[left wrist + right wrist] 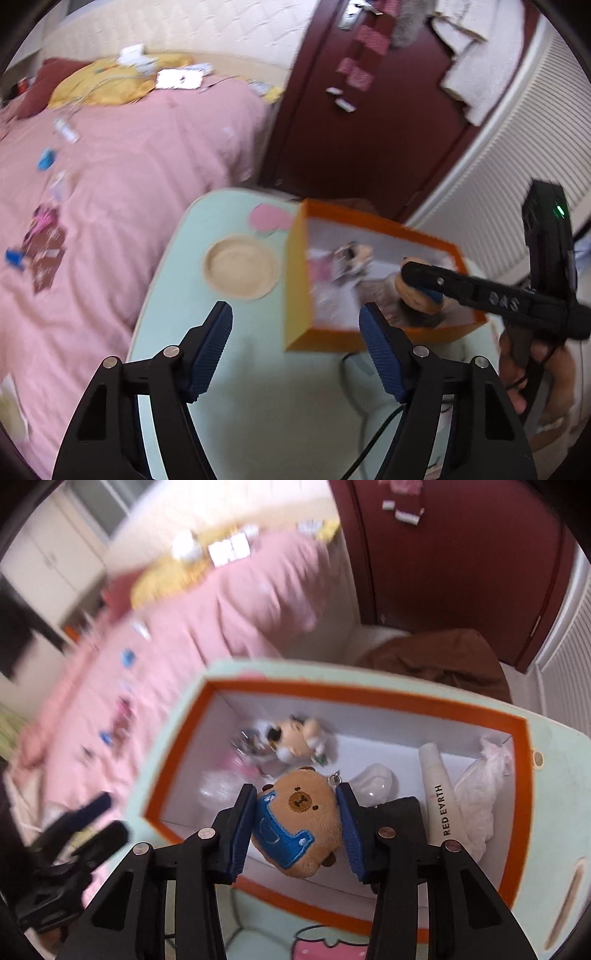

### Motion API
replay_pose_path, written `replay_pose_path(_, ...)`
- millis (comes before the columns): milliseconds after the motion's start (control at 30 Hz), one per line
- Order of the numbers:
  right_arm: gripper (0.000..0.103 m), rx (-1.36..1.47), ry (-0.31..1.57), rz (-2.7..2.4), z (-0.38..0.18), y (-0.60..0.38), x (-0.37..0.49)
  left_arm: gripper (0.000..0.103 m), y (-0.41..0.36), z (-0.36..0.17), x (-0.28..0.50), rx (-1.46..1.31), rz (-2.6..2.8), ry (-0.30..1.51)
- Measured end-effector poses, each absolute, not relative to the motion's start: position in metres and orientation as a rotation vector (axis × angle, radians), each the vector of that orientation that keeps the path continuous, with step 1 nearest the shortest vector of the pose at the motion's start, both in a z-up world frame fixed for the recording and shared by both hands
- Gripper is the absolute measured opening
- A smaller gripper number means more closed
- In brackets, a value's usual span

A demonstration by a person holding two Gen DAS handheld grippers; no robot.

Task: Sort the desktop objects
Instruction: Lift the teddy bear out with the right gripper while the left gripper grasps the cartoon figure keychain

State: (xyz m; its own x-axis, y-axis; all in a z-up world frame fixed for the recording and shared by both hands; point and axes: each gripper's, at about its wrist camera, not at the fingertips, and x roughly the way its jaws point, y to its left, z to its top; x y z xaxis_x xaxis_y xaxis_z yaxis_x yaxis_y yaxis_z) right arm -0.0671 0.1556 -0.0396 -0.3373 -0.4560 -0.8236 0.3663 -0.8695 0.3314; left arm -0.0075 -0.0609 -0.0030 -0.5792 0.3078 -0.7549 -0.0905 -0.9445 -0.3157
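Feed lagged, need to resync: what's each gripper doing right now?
Left gripper: open, empty, above the table.
Right gripper: closed on the bear plush, over the orange box.

Both wrist views look steeply down, sharing the somewhat blurred orange box (pixel 373 273)

Fuzzy cloth bear plush (pixel 299 827)

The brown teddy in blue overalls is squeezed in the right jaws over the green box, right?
Almost: the box is orange-rimmed with a white inside, not green. The right wrist view shows the right gripper closed on the brown plush bear in blue overalls above it.
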Motion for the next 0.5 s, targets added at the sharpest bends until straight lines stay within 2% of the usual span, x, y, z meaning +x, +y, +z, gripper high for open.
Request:
replay_pose_path(133, 0.043, 1.25, -0.235, -2.331, -0.016, 0.189, -0.046, 0.071, -0.028, 0.012, -0.027, -1.235, 2.545, -0.222)
replay_pose_path(167, 0.043, 1.229, -0.258, -2.354, -0.011, 0.198, -0.042, 0.066, -0.019, 0.013, -0.033, -1.221, 2.534, -0.183)
replay_pose_path(200, 0.043, 1.217, -0.276, -2.368, -0.008, 0.206, -0.04, 0.055, -0.009, 0.012, -0.041, -1.23, 2.513, -0.156)
replay_pose_path(267, 0.043, 1.205, -0.304, -2.386, -0.004, 0.222, -0.036, 0.048, 0.005, 0.003, -0.057, -1.285, 2.452, -0.143)
replay_pose_path(367, 0.044, 1.202, -0.328, -2.413, -0.003, 0.239, -0.029, 0.048, 0.025, -0.018, -0.077, -1.4, 2.413, -0.102)
replay_pose_path(500, 0.044, 1.193, -0.363, -2.41, -0.008, 0.254, -0.027, 0.048, 0.04, -0.039, -0.089, -1.479, 2.531, 0.043)
